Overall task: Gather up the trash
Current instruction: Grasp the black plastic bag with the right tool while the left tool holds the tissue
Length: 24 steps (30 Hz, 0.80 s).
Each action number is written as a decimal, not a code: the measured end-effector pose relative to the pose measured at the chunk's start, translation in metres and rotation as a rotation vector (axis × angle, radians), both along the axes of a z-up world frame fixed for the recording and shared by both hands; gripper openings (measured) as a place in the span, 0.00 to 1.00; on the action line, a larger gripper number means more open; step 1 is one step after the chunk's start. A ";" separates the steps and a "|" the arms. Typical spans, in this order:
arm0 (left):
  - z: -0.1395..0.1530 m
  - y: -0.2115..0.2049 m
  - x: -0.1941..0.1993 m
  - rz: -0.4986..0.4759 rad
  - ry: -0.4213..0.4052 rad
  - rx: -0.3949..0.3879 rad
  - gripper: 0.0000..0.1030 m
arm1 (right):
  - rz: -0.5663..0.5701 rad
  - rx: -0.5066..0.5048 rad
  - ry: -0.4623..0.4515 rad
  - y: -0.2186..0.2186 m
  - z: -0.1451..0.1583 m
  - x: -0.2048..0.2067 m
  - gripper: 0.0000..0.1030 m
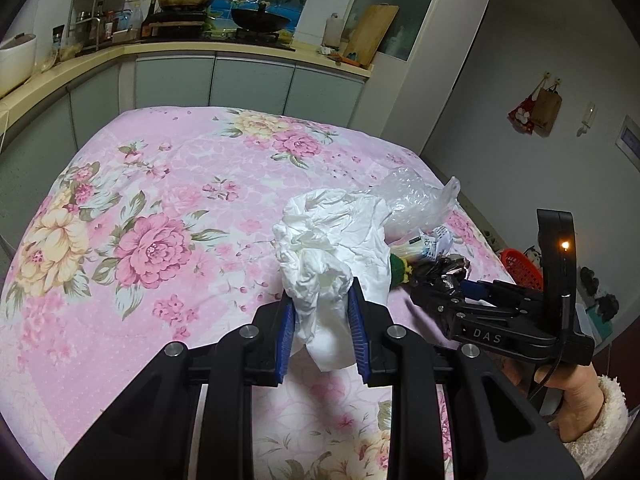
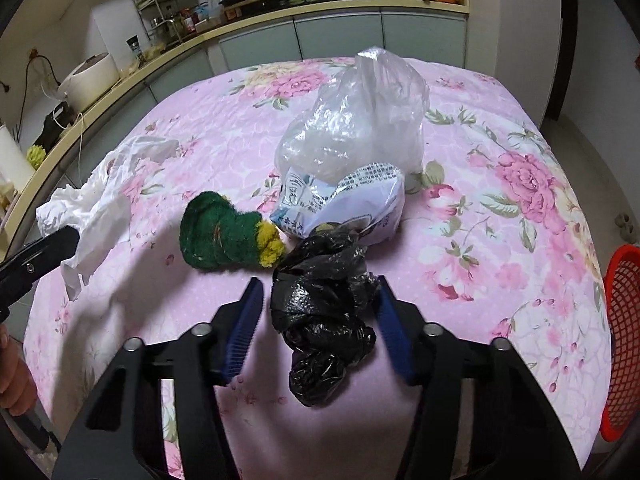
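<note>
My left gripper is shut on a crumpled white paper, which also shows at the left of the right wrist view. My right gripper is open, its blue pads either side of a crumpled black plastic bag on the floral cloth; the right pad looks close to or touching it. Beyond lie a green and yellow scrubber, a white printed packet and a clear plastic bag. The right gripper shows in the left wrist view.
The table wears a pink floral cloth. A red mesh basket sits off the table's right edge. A kitchen counter with pans, a rack and a cutting board runs behind. A rice cooker stands at left.
</note>
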<state>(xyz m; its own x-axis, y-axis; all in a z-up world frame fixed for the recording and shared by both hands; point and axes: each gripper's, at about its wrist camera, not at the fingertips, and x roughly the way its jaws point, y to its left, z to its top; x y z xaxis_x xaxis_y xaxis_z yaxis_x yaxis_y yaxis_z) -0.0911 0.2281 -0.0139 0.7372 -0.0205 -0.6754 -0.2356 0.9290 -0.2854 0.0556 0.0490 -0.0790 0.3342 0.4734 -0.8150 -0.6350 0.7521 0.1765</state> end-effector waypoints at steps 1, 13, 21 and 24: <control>0.000 -0.001 0.000 0.002 0.000 0.001 0.23 | 0.000 0.001 0.003 -0.001 0.000 0.000 0.43; 0.005 -0.003 -0.003 0.007 -0.008 0.023 0.23 | -0.022 0.063 -0.012 -0.025 0.022 -0.011 0.39; 0.020 -0.007 -0.006 0.007 -0.037 0.055 0.23 | -0.084 0.142 -0.086 -0.056 0.065 -0.010 0.39; 0.026 -0.008 -0.006 0.008 -0.051 0.062 0.23 | -0.110 0.167 -0.123 -0.069 0.082 -0.006 0.39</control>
